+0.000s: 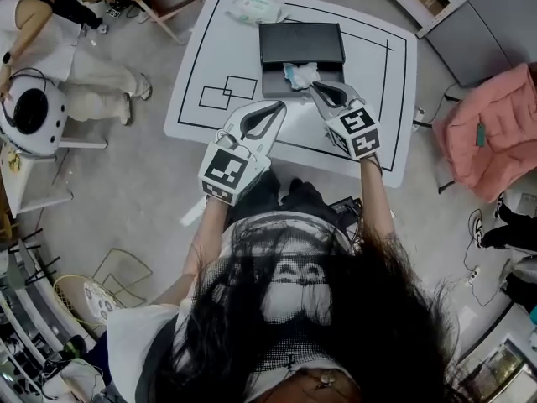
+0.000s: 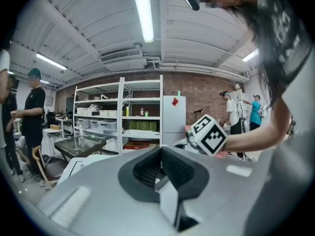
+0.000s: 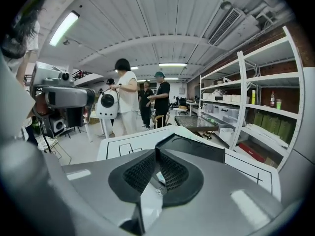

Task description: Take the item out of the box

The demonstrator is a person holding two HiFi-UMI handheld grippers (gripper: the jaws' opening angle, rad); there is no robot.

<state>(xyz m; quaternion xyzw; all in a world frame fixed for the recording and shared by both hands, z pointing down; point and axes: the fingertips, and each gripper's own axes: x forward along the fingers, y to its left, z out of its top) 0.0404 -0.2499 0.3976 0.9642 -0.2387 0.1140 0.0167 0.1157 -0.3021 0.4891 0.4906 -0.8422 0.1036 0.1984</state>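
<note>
Head view showed the crumpled white-and-blue packet (image 1: 300, 75) lying in the open black box (image 1: 298, 42) at the far edge of the white worktop (image 1: 373, 74). The right tool (image 1: 315, 87), its narrow jaws opening at the packet's edge but not yet around it, should widen and straddle the packet, then close. The left tool (image 1: 280, 106) hung closed and empty.

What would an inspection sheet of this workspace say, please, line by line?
surface: white table with black drawn outlines
job's things: black box, lid open at the far side; white item inside the box
clutter: white packet at the table's far edge
grippers: left gripper shut, empty, above the near edge; right gripper beside the item, jaws opening, nothing between them
cables: cables on the floor at right
surroundings: pink garment right; seated person left; shelves beyond
</note>
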